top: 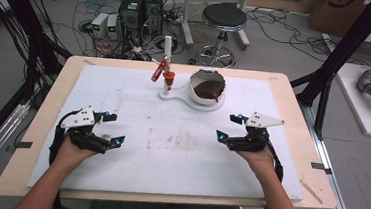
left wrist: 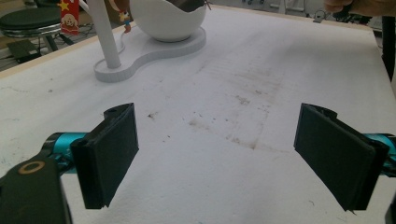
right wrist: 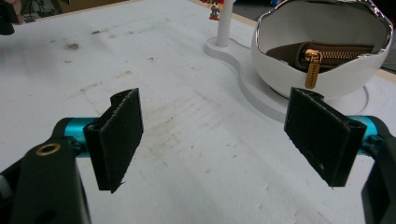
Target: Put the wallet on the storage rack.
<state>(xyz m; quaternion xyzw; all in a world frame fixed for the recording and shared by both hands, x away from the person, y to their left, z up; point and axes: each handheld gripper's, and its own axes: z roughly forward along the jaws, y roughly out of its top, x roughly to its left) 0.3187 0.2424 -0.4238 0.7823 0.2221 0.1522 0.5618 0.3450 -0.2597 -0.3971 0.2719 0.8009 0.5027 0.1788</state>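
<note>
Both grippers, left [top: 107, 127] and right [top: 232, 128], rest low on the worktop [top: 180, 144], jaws wide and empty, likely poised to reach the pouch [right wrist: 322, 52] in the bowl [top: 206, 88], top centre.

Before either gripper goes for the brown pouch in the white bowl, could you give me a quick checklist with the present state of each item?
1. Left gripper open and empty: ok.
2. Right gripper open and empty: ok.
3. Brown pouch reachable in the white bowl: ok, its zipper pull hangs over the bowl's front edge.
4. White mat between grippers and bowl free of obstacles: ok, only stains.
5. Post beside the bowl out of the right gripper's path: ok, it stands to the bowl's left.
6. Bowl fixed to its base: cannot tell.
</note>
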